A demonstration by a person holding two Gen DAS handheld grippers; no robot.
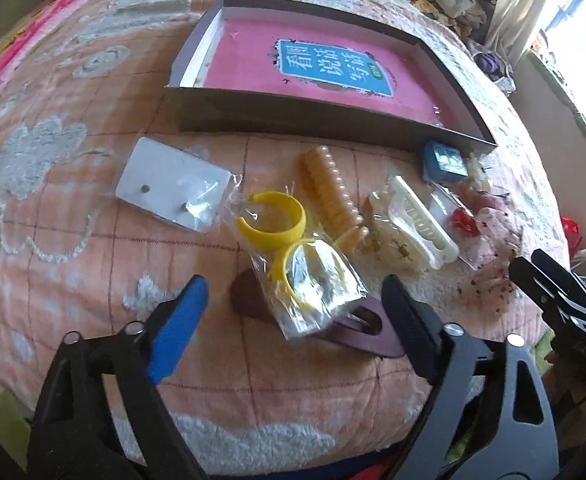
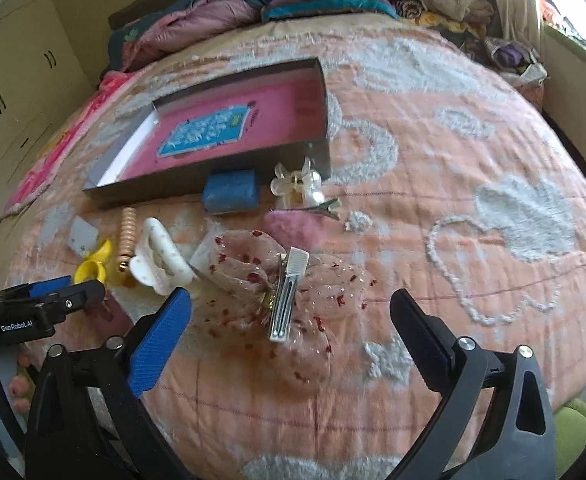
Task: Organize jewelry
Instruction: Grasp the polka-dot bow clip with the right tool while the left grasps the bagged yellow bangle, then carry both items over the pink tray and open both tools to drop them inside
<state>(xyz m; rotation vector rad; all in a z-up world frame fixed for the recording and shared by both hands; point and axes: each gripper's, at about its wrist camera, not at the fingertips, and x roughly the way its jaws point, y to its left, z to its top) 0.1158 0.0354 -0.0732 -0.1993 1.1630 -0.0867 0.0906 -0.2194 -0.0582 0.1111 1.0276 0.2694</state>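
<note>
- A bedroom: a peach quilt [image 1: 93, 208] with fluffy white hearts covers the bed, folded clothes are heaped at its far end, and a window glares on the right.
- The landmark is a shallow cardboard box [image 1: 313, 116] with a pink book lying in it. Everything to be sorted lies on the quilt on the near side of this box, none of it inside yet.
- Nearest the box: a small blue case [image 2: 231, 192] and a clear claw clip [image 2: 299, 186] against its front wall.
- Further out from the box: a white earring card [image 1: 173, 184], yellow rings in a clear packet [image 1: 293, 256], a pearl hair clip [image 1: 333, 196], and a cream claw clip [image 1: 409, 220].
- The left gripper [image 1: 293, 300] hangs spread, pinching nothing, with the packet lying between its fingers, long axis running away toward the box.
- The right gripper [image 2: 291, 312] is spread too and empty, over a sheer red-flecked bow [image 2: 277, 280]; its metal clip points roughly toward the box.
- My guess is that each hand takes what lies under it; the left looks closer to a grip.
</note>
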